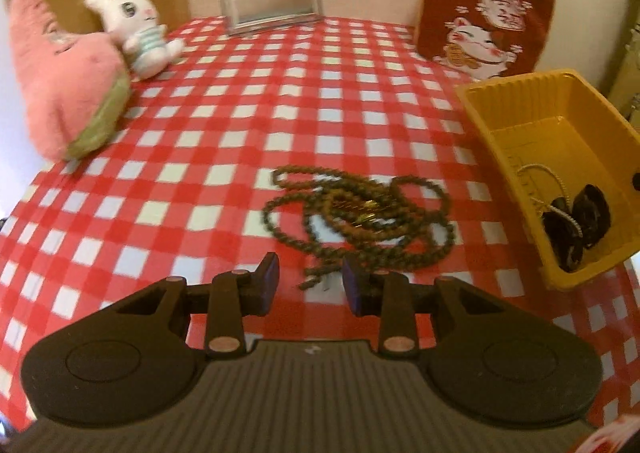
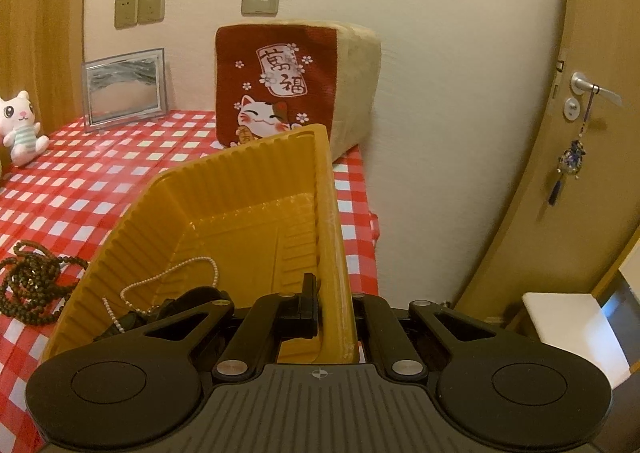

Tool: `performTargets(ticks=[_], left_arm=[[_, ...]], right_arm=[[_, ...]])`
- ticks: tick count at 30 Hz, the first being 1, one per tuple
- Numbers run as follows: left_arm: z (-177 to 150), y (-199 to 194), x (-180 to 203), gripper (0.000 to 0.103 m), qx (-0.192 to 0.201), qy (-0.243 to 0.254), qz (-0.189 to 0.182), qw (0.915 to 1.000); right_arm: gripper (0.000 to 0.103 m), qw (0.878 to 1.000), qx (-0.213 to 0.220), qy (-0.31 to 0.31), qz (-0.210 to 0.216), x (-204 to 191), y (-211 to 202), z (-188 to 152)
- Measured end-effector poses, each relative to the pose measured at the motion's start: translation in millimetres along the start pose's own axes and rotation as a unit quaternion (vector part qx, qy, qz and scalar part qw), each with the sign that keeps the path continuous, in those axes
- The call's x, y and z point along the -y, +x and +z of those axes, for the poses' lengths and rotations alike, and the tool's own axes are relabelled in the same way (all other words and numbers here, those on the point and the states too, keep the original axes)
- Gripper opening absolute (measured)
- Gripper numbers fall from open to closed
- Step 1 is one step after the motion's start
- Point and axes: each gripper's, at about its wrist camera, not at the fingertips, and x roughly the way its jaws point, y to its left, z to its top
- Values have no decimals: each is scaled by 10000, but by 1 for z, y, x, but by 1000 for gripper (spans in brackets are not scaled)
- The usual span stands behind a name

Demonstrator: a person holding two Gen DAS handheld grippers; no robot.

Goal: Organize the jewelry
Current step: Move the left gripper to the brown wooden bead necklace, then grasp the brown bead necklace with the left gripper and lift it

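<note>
The right gripper [image 2: 334, 317] is pinching the yellow tray [image 2: 240, 177] wall in its jaws (tray tilted), while the left gripper [image 1: 311, 279] is hanging wide-jawed over the brown beads [image 1: 360, 213].

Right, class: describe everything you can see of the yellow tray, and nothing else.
The yellow tray is a thin rectangular container that looks like ribbed plastic, with a stepped floor. It is tilted, its near end raised above the checked tablecloth. The right claw is shut on its right rim. Inside, at the low end, lie a pearl strand and dark pieces. The brown bead necklace lies outside, apart.
</note>
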Motion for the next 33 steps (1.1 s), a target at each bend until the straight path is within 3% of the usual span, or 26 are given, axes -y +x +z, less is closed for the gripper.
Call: performTargets(ticks=[20, 28, 33], left_arm=[[5, 35, 49, 31, -159, 1102, -575, 9921], [0, 49, 78, 31, -163, 2015, -733, 9766], [13, 51, 82, 30, 23, 1922, -756, 9784]], right_arm=[[3, 9999, -74, 80, -56, 2, 4, 0], [3, 9999, -76, 88, -63, 2, 4, 0], [3, 9999, -77, 89, -62, 2, 5, -1]])
